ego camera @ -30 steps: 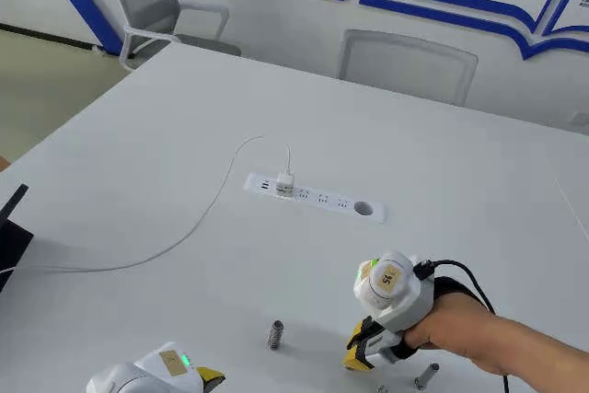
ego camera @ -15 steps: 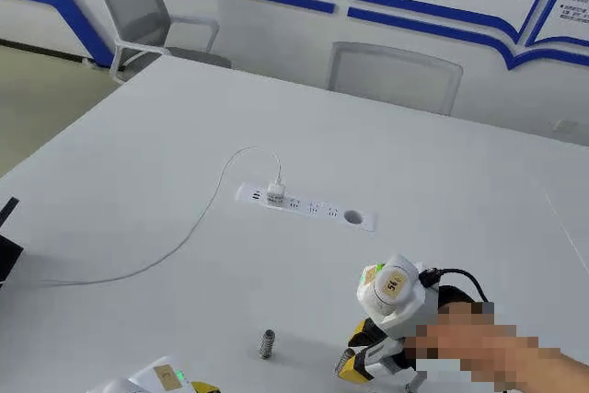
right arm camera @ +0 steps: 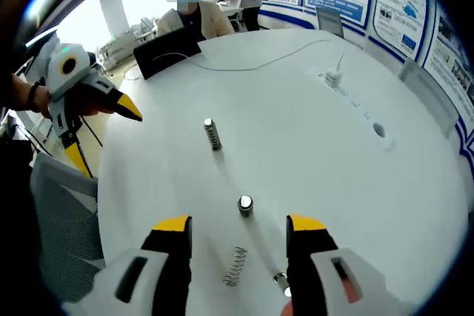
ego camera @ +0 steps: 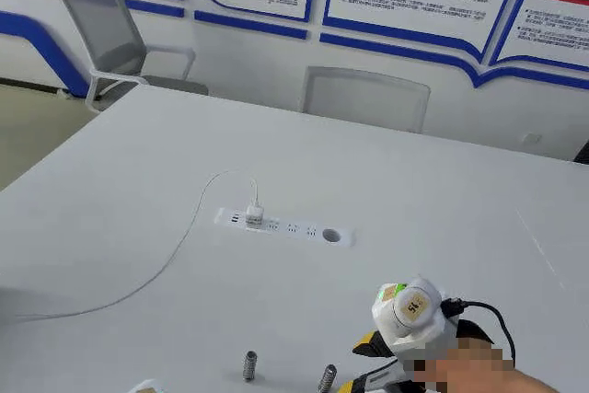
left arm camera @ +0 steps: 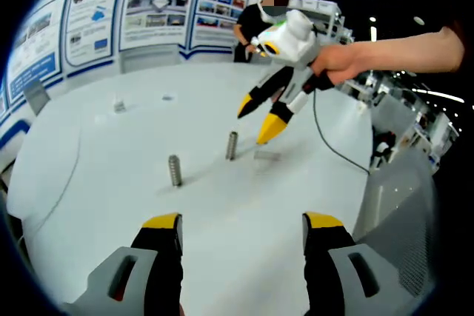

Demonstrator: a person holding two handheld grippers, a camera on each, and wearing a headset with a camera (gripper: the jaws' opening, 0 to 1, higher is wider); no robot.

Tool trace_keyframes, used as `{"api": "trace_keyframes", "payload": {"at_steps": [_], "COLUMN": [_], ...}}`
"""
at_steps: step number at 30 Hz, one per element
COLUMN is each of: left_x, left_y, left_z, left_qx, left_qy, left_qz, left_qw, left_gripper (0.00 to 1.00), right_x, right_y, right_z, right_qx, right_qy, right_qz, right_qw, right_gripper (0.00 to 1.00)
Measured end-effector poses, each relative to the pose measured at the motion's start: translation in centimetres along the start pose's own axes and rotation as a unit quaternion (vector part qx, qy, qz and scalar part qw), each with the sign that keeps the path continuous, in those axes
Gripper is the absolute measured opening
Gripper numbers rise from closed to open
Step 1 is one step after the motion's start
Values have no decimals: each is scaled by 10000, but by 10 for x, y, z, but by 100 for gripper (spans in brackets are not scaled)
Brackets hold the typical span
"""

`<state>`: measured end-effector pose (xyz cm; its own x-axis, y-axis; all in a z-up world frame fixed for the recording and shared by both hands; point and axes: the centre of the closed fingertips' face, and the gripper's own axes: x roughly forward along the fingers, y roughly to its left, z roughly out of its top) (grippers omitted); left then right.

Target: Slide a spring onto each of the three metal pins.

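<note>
Right gripper view: right gripper (right arm camera: pixel 239 226) has fingers apart, nothing held, yellow tips low in frame. Just below and btw them a loose spring (right arm camera: pixel 235 265) lies flat on the surface (right arm camera: pixel 311 146). Its long axis runs bottom-to-top of frame, leaning slightly right. Beside it, at the edge of the right-hand finger, is a small metal piece, prob. the third pin (right arm camera: pixel 280 280) lying down. It's too small to be sure which way it points. Just above the tips the near pin (right arm camera: pixel 245 204) stands upright, seen almost end-on w/ its head toward the camera. Further up frame the far pin (right arm camera: pixel 212 135) is upright too, coils round its shaft.

Left gripper view: left gripper (left arm camera: pixel 243 221) has fingers apart and empty at frame bottom. Both upright pins sit mid-frame, each w/ coils showing, long axes square to the surface. The right gripper hangs above them, upper right.

Progress, as a judgement: two of three look done. The third spring isn't on yet, so it needs picking up, lining up w/ the last pin's axis and sliding on.
</note>
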<state>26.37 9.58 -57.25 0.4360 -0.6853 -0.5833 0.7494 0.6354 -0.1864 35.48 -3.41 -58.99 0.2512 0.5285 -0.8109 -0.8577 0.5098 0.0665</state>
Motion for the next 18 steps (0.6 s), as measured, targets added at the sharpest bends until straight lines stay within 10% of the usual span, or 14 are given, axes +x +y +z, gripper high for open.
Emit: {"api": "trace_keyframes", "payload": {"at_steps": [18], "left_x": [1], "left_y": [-13], "left_z": [3], "left_qx": [-10], "left_qy": [-17], "left_qz": [-33], "left_qw": [10000], "left_gripper": [68], "right_x": [-15], "right_y": [29], "right_z": [-16], "right_qx": [872], "right_qy": [-770], "right_qz": [-248], "right_qw": [9929], "right_gripper": [64]}}
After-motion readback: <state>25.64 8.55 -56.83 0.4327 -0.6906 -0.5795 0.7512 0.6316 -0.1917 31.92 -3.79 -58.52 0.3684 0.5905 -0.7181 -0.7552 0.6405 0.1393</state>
